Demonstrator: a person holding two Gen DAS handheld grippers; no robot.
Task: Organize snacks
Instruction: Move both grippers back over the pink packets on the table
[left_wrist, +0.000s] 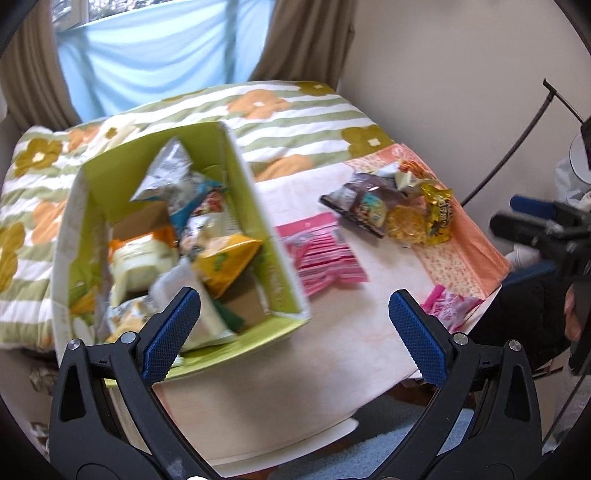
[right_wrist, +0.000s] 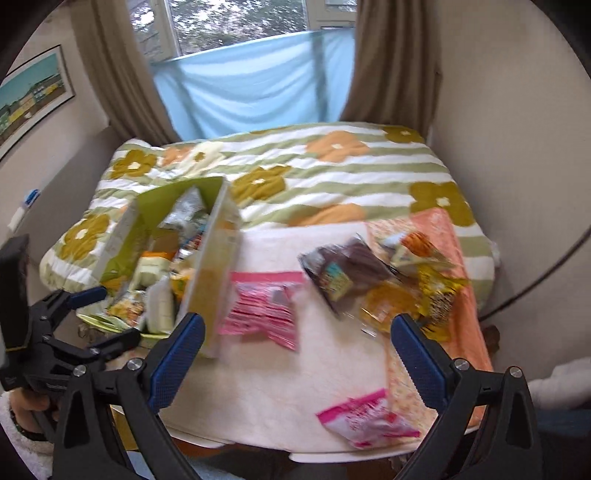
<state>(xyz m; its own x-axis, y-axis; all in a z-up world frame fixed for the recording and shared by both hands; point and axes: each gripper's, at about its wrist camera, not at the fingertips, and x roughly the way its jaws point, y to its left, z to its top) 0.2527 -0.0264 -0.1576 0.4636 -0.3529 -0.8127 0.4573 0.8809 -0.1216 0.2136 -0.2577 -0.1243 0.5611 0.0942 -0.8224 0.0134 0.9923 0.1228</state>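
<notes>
Both tongs, left tongs (left_wrist: 293, 326) and right tongs (right_wrist: 297, 349), are hanging wide and empty. Your green box (left_wrist: 266, 221) is sitting on the counter (left_wrist: 332, 354), filling up, while several snack bags (left_wrist: 321, 254) are waiting beside it.

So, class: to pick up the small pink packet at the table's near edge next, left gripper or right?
Probably right. The right gripper is open, empty and just above the pink packet; the left gripper, also open, sits nearer the box.

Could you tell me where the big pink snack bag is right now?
In both views the pink bag lies flat mid-table, just right of the green box.
</notes>
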